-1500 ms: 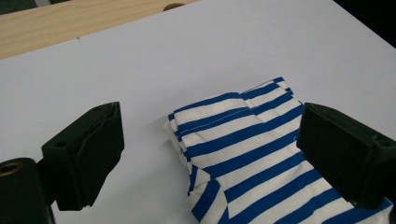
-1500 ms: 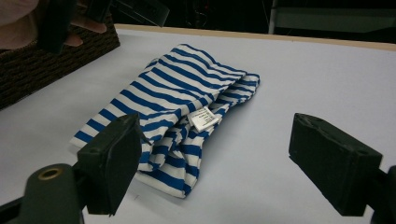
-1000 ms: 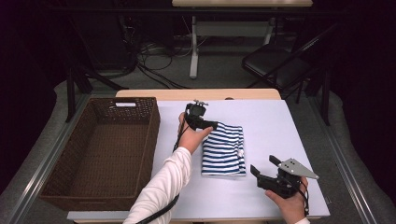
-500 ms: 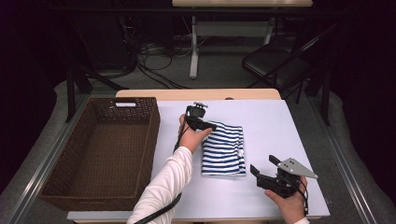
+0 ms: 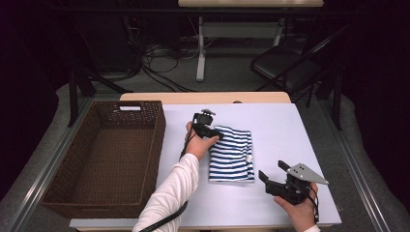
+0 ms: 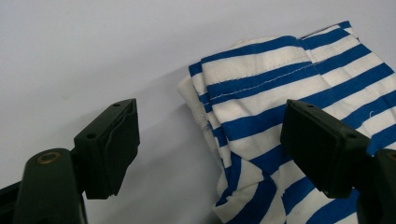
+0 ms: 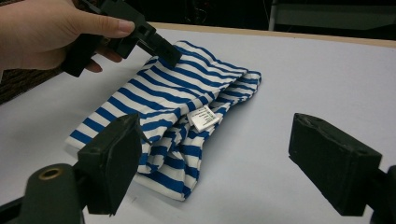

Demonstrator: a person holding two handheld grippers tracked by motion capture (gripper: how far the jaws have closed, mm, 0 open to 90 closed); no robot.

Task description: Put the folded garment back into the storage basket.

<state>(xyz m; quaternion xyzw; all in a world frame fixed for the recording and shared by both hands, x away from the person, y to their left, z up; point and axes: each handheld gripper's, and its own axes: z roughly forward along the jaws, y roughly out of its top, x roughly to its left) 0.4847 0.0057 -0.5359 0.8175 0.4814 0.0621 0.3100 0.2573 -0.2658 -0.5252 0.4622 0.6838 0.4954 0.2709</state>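
Left gripper [image 5: 217,136] hovers at the far left corner of the folded striped shirt [image 5: 233,153], its jaws spread with nothing clamped between them. They have just been closing a little, and in the left gripper view one pad [image 6: 327,147] sits over the blue and white cloth while the other [image 6: 109,147] hangs over bare table beside the folded edge, so the corner lies between them without being pinched. That placement suits taking the bundle by a thick stacked edge, where all the layers can be caught at once and the fold is less likely to fall apart.

Near the right front of the table, the right gripper [image 5: 271,176] rests in the person's hand, its jaws wide and empty, aimed at the shirt's near right side and well apart from it. It looks ready to take the opposite side or to steady the cloth.

The shirt lies about the middle of the white table [image 5: 290,130], a small white label [image 7: 205,117] showing on its right edge. A brown wicker basket [image 5: 104,159], empty as far as can be seen, stands at the left, just beside the left forearm; it is the likely place for the shirt. Nothing lies between shirt and basket except the basket's right wall, which the bundle would have to clear. Beyond the far edge, a folding chair [image 5: 290,63] and floor cables [image 5: 159,53] stay out of the way.
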